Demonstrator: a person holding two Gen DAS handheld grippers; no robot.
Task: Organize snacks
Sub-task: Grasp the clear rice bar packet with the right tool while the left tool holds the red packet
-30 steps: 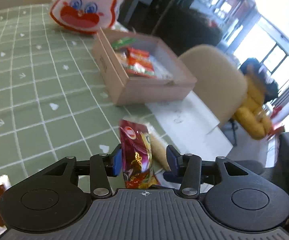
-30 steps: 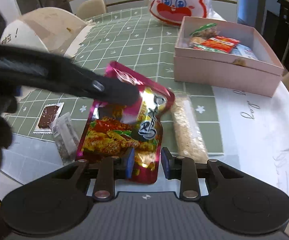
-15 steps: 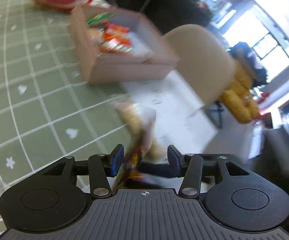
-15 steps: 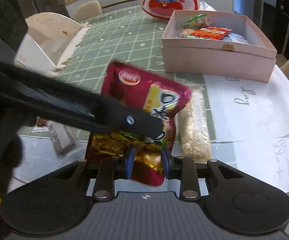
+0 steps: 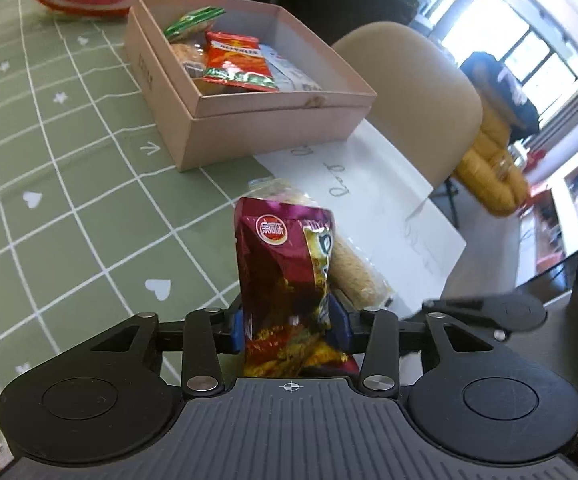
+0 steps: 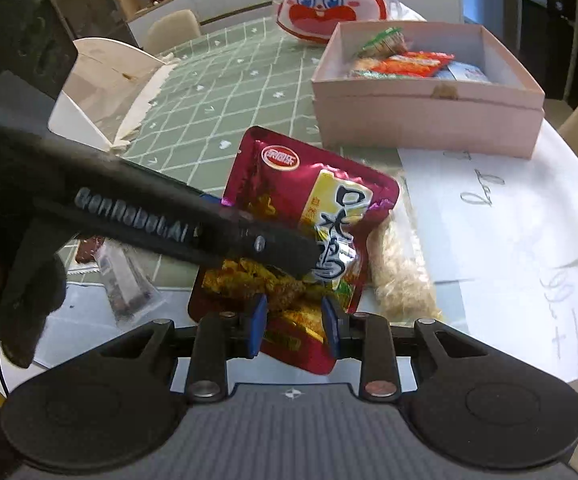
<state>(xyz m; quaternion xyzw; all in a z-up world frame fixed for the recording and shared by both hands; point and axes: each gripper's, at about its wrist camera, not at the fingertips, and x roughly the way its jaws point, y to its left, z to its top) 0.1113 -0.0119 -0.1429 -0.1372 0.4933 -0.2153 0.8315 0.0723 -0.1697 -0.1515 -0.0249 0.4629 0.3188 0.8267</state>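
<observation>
Red snack pouch [image 6: 309, 216] sits off the table near the front edge, propped up between both tools; its lower end is in the right gripper [image 6: 294, 330], its middle in the left gripper [image 5: 289, 326].

Right gripper: blue pads narrow and pressing on the pouch's bottom seam; looks like the anchor hold, keeping the bag lifted so the other tool can get at it.

Left gripper: jaws closing, pouch body between them; the pads [image 5: 237, 326] sit right at the foil on either side, but firm contact can't be told; judged a handover or re-grip, since a mid-body hold carries a floppy bag better than a seam pinch.

Pink box [image 5: 273, 128] sits further back on the green checked tablecloth [image 5: 49, 184], open, with several packets already inside; likely the destination, so the pouch is raised to clear its wall.

Clear bag of pale crumbly snack [image 6: 403, 272] lies flat just beside the pouch, partly on the white paper sheet [image 6: 509, 220]; probably next in line.

Two small packets [image 6: 125, 276] left of the pouch, not yet sorted.

Rabbit-face bag [image 6: 329, 0] behind the box, well clear of the work.
</observation>
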